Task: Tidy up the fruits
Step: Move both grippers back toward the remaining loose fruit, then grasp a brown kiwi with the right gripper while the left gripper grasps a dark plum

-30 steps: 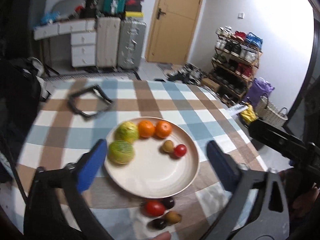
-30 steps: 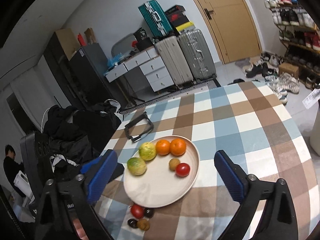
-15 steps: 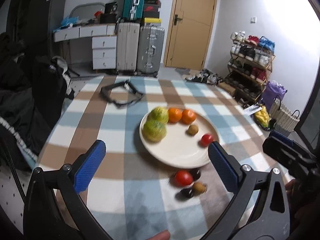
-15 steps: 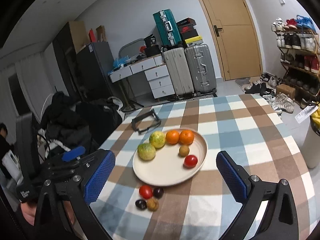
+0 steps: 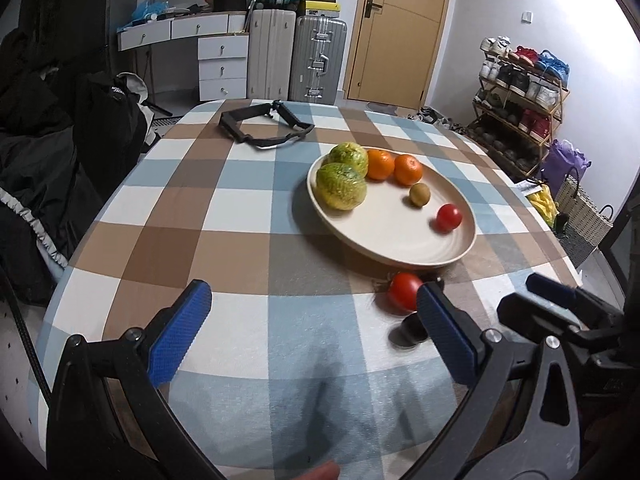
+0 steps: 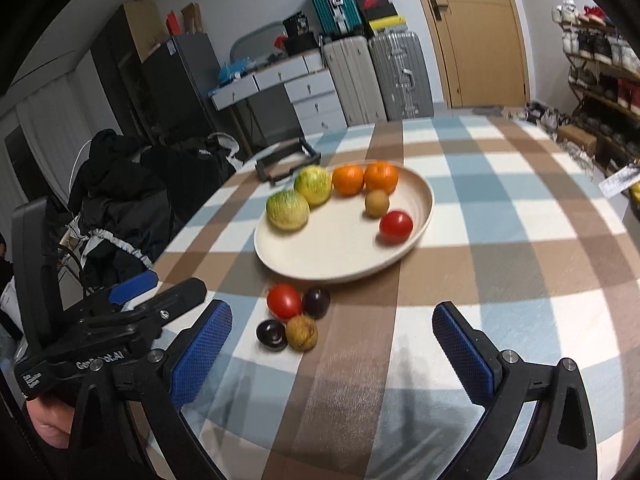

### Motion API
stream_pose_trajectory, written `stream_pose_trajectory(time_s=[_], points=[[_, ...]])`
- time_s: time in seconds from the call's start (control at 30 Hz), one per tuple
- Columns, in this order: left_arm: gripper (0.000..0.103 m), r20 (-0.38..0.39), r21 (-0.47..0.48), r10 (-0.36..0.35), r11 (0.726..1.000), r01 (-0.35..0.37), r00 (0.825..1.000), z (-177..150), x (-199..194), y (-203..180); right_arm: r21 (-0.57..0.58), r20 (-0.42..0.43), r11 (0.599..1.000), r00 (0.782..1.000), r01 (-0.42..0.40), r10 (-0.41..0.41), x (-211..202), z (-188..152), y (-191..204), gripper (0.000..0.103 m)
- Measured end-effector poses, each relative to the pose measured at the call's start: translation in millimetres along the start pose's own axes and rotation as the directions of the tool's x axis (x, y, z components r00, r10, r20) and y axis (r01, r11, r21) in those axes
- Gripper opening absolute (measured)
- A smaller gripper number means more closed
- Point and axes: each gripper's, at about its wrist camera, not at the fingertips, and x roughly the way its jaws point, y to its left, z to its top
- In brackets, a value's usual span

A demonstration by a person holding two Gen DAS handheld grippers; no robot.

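Observation:
A cream plate (image 5: 400, 236) (image 6: 320, 256) on the checked tablecloth holds two green-yellow fruits (image 6: 288, 210), two oranges (image 6: 348, 179), a kiwi (image 6: 376, 203) and a red tomato (image 6: 395, 226). In front of the plate lie a red tomato (image 6: 284, 301) (image 5: 405, 291), a dark plum (image 6: 316, 302), a second dark plum (image 6: 271, 334) and a brown kiwi (image 6: 301, 333). My left gripper (image 5: 316, 332) is open and empty, low over the table, left of the loose fruits. My right gripper (image 6: 332, 344) is open and empty, just in front of them.
A black folded frame (image 5: 266, 126) lies at the table's far left. Dark clothes (image 6: 120, 200) are piled on chairs to the left. Suitcases (image 5: 296, 64), drawers and a door stand behind; a shoe rack (image 5: 520, 96) and basket stand right.
Both grippers have dropped lower and pulled back toward the table's near edge. The left gripper has swung left, so the plate now sits to its right. Both stay open.

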Motion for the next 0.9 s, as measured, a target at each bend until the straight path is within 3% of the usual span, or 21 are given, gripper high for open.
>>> stream_pose_trajectory(time_s=[0.27, 0.43, 0.77, 0.9], points=[[0.102, -0.026, -0.012, -0.004, 1.000, 0.004, 1.000, 0, 10, 8, 0.085, -0.076, 0.994, 0.995, -0.062, 0.068, 23, -5, -12, 0.101], [0.102, -0.040, -0.030, -0.013, 0.999, 0.012, 0.999, -2, 14, 12, 0.105, -0.114, 0.992, 0.990, -0.074, 0.086, 36, -5, -13, 0.080], [0.102, -0.054, -0.033, -0.040, 0.999, 0.038, 0.998, -4, 18, 12, 0.090, -0.160, 0.988, 0.977, -0.127, 0.141, 51, -5, -5, 0.064], [0.102, -0.055, -0.031, -0.050, 0.998, 0.048, 0.997, -5, 18, 11, 0.075, -0.168, 0.990, 0.977, -0.119, 0.130, 54, -6, -2, 0.045]])
